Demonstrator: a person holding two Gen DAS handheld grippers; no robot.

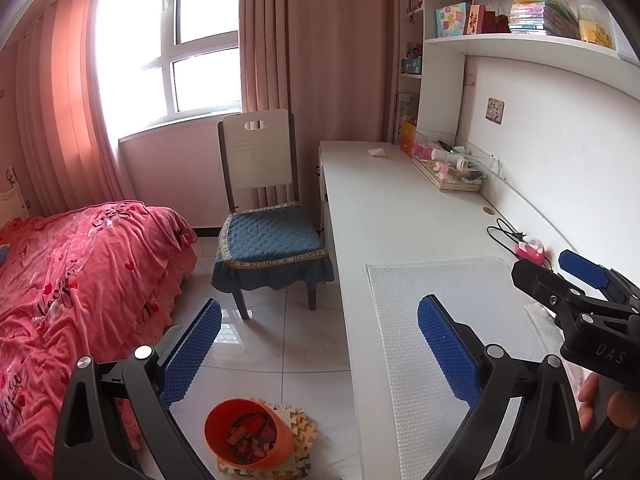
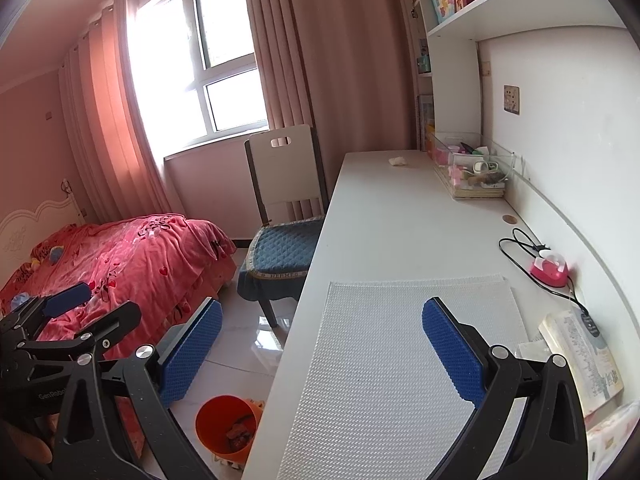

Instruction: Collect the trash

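Observation:
A crumpled whitish paper wad (image 1: 377, 152) (image 2: 398, 161) lies at the far end of the white desk (image 1: 384, 216) (image 2: 384, 224). An orange bin (image 1: 248, 432) (image 2: 228, 424) holding reddish scraps stands on the floor beside the desk's near end. My left gripper (image 1: 320, 344) (image 2: 92, 306) hangs open and empty above the floor and the desk's edge, over the bin. My right gripper (image 2: 322, 350) (image 1: 560, 276) is open and empty above the textured white mat (image 1: 448, 312) (image 2: 400, 344). Both are far from the wad.
A chair with a blue cushion (image 1: 268, 236) stands left of the desk. A bed with a pink cover (image 1: 80, 288) fills the left. On the desk sit a clear organiser box (image 1: 452, 164), a pink tape dispenser with a black cable (image 2: 550, 268) and a book (image 2: 580, 364). Foam mats (image 1: 300, 428) lie under the bin.

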